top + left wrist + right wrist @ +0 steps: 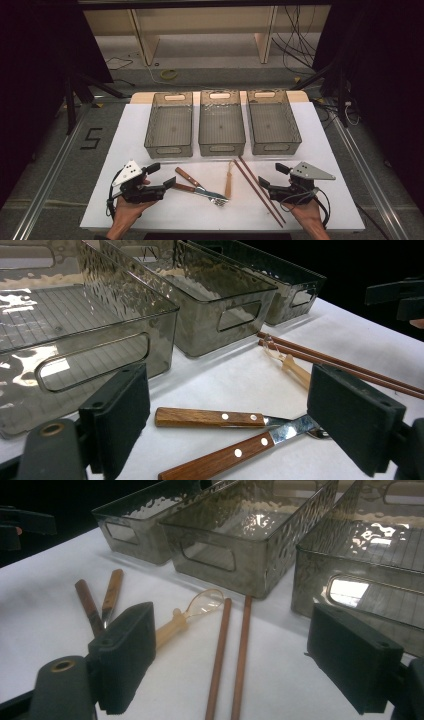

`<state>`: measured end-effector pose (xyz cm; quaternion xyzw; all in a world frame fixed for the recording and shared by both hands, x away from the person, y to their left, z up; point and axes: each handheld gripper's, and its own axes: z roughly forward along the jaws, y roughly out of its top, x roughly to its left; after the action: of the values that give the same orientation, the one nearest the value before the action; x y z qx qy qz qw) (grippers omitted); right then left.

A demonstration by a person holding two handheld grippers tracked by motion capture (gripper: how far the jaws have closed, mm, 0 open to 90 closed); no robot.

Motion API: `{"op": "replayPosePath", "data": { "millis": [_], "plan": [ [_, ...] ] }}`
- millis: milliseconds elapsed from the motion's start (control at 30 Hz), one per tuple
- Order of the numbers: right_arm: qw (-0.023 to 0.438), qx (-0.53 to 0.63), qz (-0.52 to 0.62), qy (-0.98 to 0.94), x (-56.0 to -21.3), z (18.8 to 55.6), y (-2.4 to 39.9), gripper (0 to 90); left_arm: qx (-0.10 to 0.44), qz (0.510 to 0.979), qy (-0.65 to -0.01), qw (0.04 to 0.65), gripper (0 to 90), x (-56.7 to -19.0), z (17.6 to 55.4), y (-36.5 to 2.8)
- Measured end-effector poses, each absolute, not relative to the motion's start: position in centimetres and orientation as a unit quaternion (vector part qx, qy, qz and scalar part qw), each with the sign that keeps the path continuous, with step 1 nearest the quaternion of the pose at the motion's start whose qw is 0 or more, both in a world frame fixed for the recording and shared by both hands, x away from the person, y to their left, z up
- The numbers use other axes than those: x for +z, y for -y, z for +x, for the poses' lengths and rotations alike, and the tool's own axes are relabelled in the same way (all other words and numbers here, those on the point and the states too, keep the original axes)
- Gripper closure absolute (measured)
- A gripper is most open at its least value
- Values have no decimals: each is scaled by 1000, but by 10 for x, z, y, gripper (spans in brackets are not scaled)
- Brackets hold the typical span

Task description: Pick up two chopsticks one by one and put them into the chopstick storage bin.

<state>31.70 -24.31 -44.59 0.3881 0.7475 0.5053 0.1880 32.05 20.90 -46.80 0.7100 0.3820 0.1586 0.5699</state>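
— So, where do the tongs stand?

— Both are low at the near edge of the white table (150, 215), and neither is carrying anything. The left gripper (163, 178) has its jaws spread wide, nothing between the pads. The right gripper (272, 176) is the same: jaws apart, nothing gripped.

— What lies closest to them?

— Just ahead of the left gripper are two wooden-handled utensils (215, 440), crossed where their metal ends meet; the left gripper view looks straight over their handles. Just ahead of the right gripper lies a pair of brown chopsticks (257, 189), side by side. Between the utensils and the chopsticks, midway between the two grippers, is a small pale spoon (187, 614) with a clear bowl.

— And farther out?

— Beyond the cutlery, three smoky plastic bins (222, 130) sit in a row, all bare inside.

— Which step is this, then?

— I'd judge it the very start of sorting: everything is on the table, nothing is in a bin, and both grippers are poised for a first pick.

— What does the next move need?

— Probably a low approach. The chopsticks and handles lie flat, so the pads must straddle one narrow piece and close squarely, or it may roll or skid away.
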Motion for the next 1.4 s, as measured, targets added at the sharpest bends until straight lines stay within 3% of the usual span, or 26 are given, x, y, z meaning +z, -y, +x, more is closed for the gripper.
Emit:
{"op": "replayPosePath", "data": {
  "millis": [833,1400],
  "plan": [
    [176,422,390,-800,-421,339,236,270,160,709,-384,569,167,-469,321,-209],
    [114,246,379,-885,-417,376,210,369,163,711,-382,568,166,-468,321,-209]
  ]
}}
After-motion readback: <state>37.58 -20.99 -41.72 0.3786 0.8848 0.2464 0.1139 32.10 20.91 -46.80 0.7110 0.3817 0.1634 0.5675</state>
